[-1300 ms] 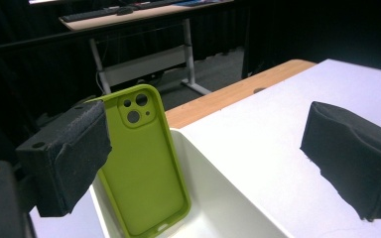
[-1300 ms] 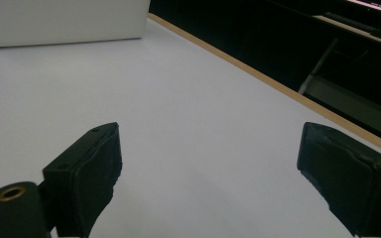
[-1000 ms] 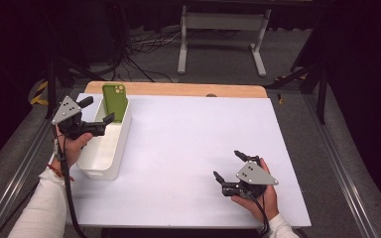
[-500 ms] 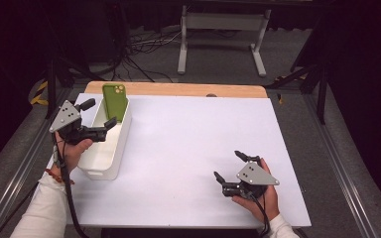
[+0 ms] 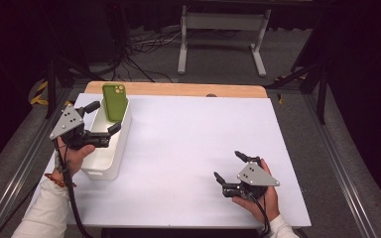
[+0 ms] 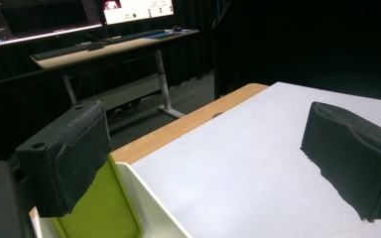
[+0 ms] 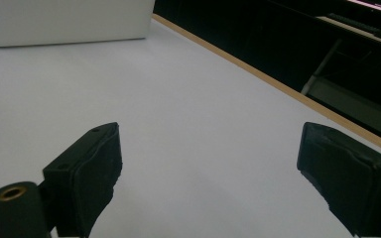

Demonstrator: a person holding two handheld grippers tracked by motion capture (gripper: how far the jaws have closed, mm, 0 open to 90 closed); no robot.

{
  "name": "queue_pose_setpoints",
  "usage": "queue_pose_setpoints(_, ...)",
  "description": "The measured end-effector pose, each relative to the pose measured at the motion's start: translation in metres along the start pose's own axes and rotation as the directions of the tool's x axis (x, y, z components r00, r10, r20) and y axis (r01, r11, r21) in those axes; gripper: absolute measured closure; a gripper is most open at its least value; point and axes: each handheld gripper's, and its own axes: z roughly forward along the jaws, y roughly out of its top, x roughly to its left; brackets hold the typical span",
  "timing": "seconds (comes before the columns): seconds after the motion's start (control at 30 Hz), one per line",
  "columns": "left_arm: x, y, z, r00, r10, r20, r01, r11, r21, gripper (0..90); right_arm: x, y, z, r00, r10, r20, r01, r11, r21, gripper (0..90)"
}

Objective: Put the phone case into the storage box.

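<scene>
The left gripper (image 5: 101,119) is wide open over the white box (image 5: 106,148), holding nothing. The green phone (image 5: 115,101) leans just ahead.

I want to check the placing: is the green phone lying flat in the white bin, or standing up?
Standing up. The green phone leans against the far end of the white bin, its top rising above the rim.

Smooth matt-green phone case (image 5: 115,101) — plastic-looking, glossy white plastic bin (image 5: 110,148), matt white table (image 5: 188,148) top with a bare wood edge, left tool (image 5: 99,121) — rough black padded pads (image 6: 69,153).
</scene>
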Motion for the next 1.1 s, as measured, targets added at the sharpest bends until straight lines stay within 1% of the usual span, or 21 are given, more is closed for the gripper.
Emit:
queue_pose_setpoints(0.13,-0.004,0.001,0.001,0.9999,-0.008,0.007,0.008,0.9999,-0.008,5.6,0.001,0.001,-0.001,1.0,-0.003,-0.002,0.003,1.0,-0.003,10.9)
queue_pose_setpoints(0.3,-0.011,0.003,0.0,0.9998,0.012,0.013,-0.012,0.9999,-0.009,5.6,0.001,0.002,-0.002,1.0,-0.003,-0.003,0.003,1.0,-0.011,10.9)
queue_pose_setpoints(0.4,-0.014,0.004,-0.001,0.9997,0.009,0.021,-0.009,0.9998,-0.019,5.7,0.002,0.002,-0.003,1.0,-0.003,-0.004,0.003,1.0,-0.015,10.9)
queue_pose_setpoints(0.5,-0.019,0.006,-0.002,0.9993,0.019,0.033,-0.019,0.9996,-0.021,5.7,0.002,0.003,-0.004,1.0,-0.004,-0.005,0.004,1.0,-0.018,10.9)
queue_pose_setpoints(0.6,-0.022,0.007,-0.001,0.999,0.019,0.041,-0.018,0.9993,-0.034,5.7,0.002,0.003,-0.005,1.0,-0.005,-0.006,0.005,1.0,-0.02,10.9)
queue_pose_setpoints(0.67,-0.024,0.008,-0.001,0.9987,0.025,0.044,-0.023,0.9992,-0.031,5.6,0.002,0.004,-0.006,0.9999,-0.005,-0.011,0.005,1.0,-0.027,10.9)
queue_pose_setpoints(0.77,-0.027,0.008,-0.001,0.9983,0.017,0.055,-0.015,0.9992,-0.038,5.6,0.003,0.004,-0.007,0.9999,-0.008,-0.012,0.007,0.999,-0.034,10.9)
queue_pose_setpoints(0.8,-0.027,0.008,-0.001,0.9981,0.023,0.057,-0.021,0.9991,-0.037,5.6,0.002,0.004,-0.007,0.9999,-0.006,-0.011,0.006,0.999,-0.034,10.9)
queue_pose_setpoints(0.9,-0.028,0.009,-0.001,0.9977,0.019,0.065,-0.016,0.9988,-0.046,5.7,0.002,0.004,-0.008,0.9999,-0.008,-0.009,0.008,0.999,-0.034,10.9)
queue_pose_setpoints(0.97,-0.03,0.009,-0.001,0.9977,0.023,0.064,-0.02,0.9988,-0.045,5.7,0.003,0.005,-0.008,0.9999,-0.011,-0.011,0.01,0.999,-0.033,10.9)
queue_pose_setpoints(1.0,-0.031,0.009,-0.001,0.9976,0.016,0.068,-0.013,0.9986,-0.051,5.7,0.003,0.005,-0.008,0.9999,-0.012,-0.01,0.012,0.999,-0.033,10.9)
queue_pose_setpoints(1.1,-0.035,0.009,-0.001,0.9966,0.02,0.08,-0.017,0.9987,-0.047,5.7,0.003,0.005,-0.009,0.9999,-0.013,-0.011,0.013,0.999,-0.035,10.9)
